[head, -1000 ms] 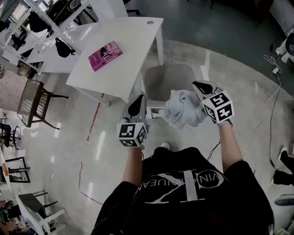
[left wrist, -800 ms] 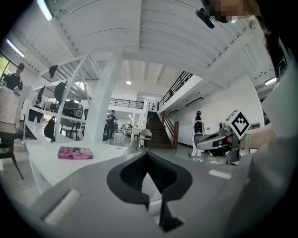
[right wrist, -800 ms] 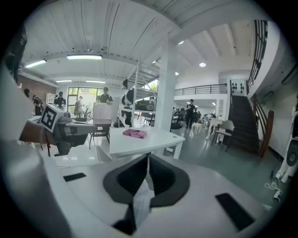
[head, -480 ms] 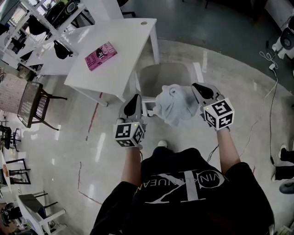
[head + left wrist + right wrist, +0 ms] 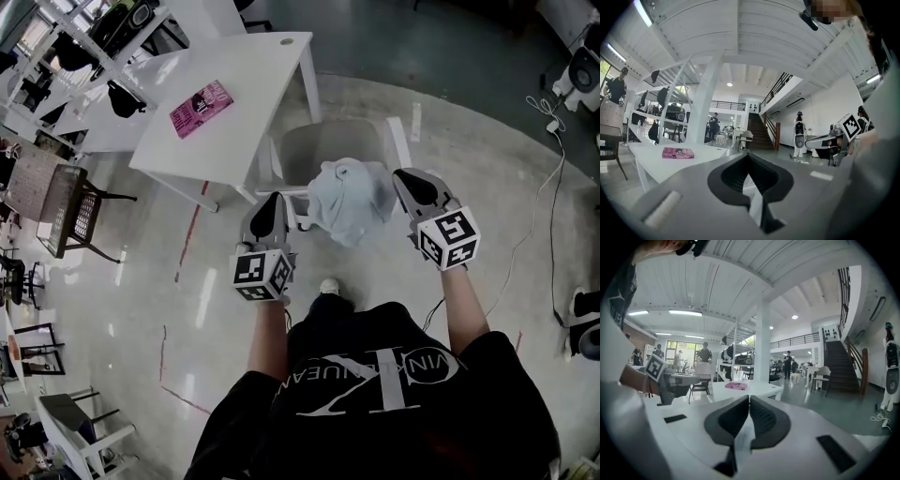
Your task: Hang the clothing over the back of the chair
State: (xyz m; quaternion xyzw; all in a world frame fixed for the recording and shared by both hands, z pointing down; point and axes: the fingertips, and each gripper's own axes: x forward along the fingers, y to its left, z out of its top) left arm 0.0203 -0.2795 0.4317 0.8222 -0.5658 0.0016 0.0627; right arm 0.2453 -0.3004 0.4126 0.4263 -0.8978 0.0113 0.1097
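Clothing (image 5: 349, 199): in transit, not yet hung.
Bunched in the air above the chair (image 5: 328, 141), between left gripper (image 5: 273, 199) and right gripper (image 5: 401, 176), both pinched together on its cloth. Draping over the back is still to do.

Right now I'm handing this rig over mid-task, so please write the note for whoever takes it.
Right tongs: shut on the bunched pale clothing.
Left tongs: shut; a pale strip shows between them, cloth or not I cannot tell.
Chair: ahead, by the white table; the clothing is held in the air just over its near edge.
Done: clothing in hand. To do: drape it over the chair back.
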